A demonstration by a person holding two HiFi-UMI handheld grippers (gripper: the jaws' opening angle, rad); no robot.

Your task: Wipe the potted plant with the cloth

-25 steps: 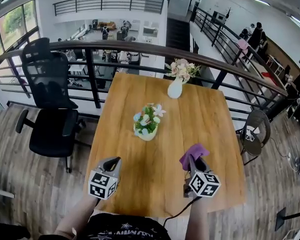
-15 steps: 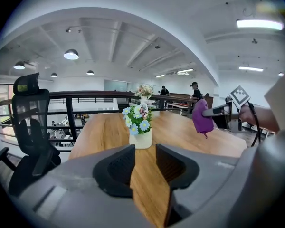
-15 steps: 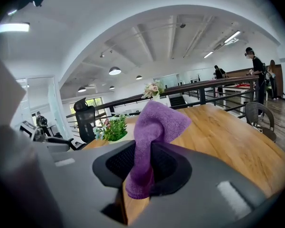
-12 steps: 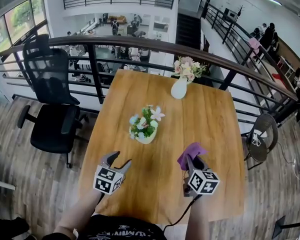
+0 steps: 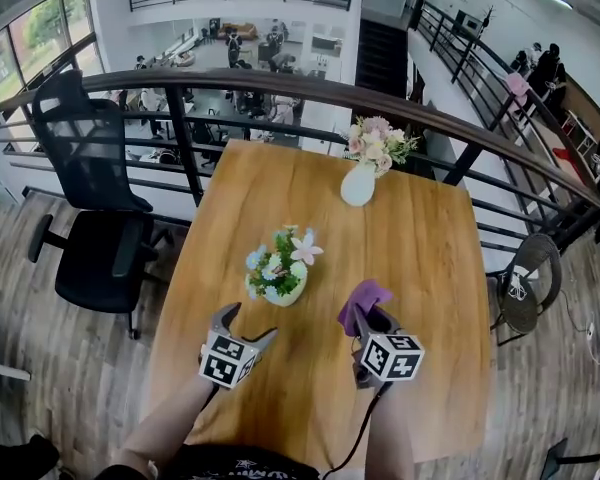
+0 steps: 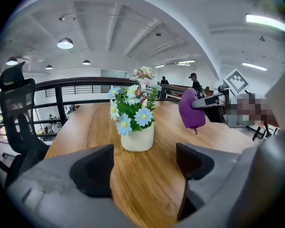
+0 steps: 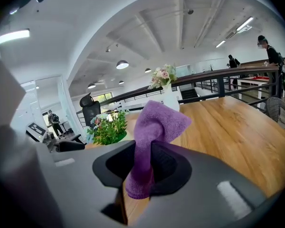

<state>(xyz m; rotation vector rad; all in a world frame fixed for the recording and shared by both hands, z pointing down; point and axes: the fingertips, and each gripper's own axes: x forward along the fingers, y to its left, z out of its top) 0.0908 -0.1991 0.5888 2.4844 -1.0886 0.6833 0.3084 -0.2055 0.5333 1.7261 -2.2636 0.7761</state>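
The potted plant point(image 5: 277, 278) is sitting centrally on the surface point(image 5: 420, 248), probably light and tippy, best steadied at its base. The left gripper point(image 5: 248, 325) fingers, just opening, are spreading empty; the right gripper point(image 5: 372, 318) fingers are pinching the soft cloth point(image 5: 363, 296).

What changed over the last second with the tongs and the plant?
Both tongs moved forward toward the potted plant. The left tongs, shut before, have just been opening, nothing between them. The right tongs stay shut on the purple cloth; plant and vase stand unmoved.
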